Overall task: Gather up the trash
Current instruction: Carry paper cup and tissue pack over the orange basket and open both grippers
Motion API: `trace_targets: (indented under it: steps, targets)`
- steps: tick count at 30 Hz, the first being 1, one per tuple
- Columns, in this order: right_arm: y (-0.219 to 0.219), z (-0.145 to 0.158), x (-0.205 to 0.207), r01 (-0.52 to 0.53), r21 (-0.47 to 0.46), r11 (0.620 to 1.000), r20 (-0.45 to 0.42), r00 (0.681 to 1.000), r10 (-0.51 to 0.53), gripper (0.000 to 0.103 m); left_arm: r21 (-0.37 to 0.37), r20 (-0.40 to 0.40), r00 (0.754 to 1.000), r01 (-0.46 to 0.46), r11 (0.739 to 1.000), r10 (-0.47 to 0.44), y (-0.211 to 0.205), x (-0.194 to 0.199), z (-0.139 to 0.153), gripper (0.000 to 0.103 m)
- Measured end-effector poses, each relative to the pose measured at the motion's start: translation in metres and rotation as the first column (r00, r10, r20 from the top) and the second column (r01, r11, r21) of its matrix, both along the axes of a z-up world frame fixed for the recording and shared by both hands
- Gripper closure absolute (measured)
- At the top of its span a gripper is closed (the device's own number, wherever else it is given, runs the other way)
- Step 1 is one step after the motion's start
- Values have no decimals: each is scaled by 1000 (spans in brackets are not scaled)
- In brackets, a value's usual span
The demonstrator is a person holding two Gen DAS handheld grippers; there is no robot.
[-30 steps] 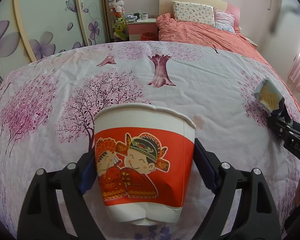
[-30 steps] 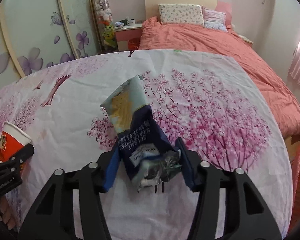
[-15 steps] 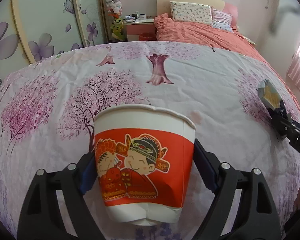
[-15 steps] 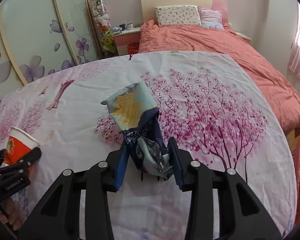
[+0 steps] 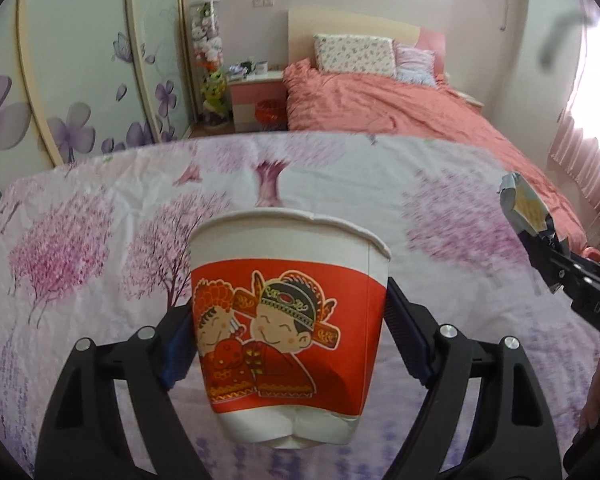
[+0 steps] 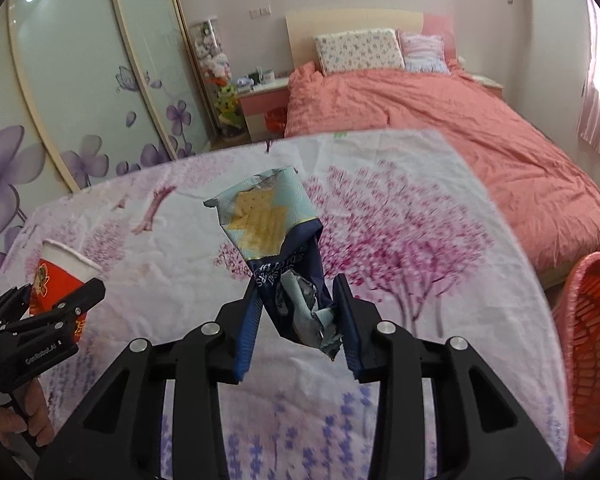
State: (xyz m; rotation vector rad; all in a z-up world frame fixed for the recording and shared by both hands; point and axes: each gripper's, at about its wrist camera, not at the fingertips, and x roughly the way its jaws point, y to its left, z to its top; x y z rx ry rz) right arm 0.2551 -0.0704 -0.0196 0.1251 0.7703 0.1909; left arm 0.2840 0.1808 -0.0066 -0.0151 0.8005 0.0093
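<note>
A paper cup (image 5: 290, 320), white with a red band and two cartoon figures, hangs upright just above the flowered tablecloth (image 5: 80, 248), and my left gripper (image 5: 288, 344) is shut on its sides. In the right wrist view the cup (image 6: 60, 276) and left gripper (image 6: 52, 312) sit at the far left. A crumpled blue cracker wrapper (image 6: 276, 240) sticks up from my right gripper (image 6: 296, 300), whose blue pads squeeze its lower end. The left wrist view has the wrapper (image 5: 526, 208) and right gripper (image 5: 572, 276) at the right edge.
A red plastic basket (image 6: 592, 344) stands on the floor past the table's right edge. Behind the table are a bed (image 6: 460, 128) with a salmon cover, a pink nightstand (image 6: 264, 100) and flowered wardrobe doors (image 6: 80, 100). A hand (image 6: 16, 420) holds the left gripper's handle.
Both grippers have lifted off the cloth with their loads. The right jaws have narrowed and crushed the wrapper's lower end. The red basket has come into the right wrist view.
</note>
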Motion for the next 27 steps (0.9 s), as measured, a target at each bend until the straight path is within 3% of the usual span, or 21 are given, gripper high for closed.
trace_targets:
  steps: [13, 17, 27]
  targets:
    - [-70, 44, -51, 122, 119, 985, 126, 983, -136, 66, -41, 124, 988, 100, 994, -95, -68, -35, 68, 23]
    - [-93, 52, -67, 171, 112, 979, 169, 968, -188, 66, -35, 145, 979, 147, 989, -140, -98, -45, 82, 23]
    - [-155, 54, -101, 272, 116, 955, 208, 934, -291, 66, -65, 168, 940, 311, 948, -297, -192, -63, 95, 23]
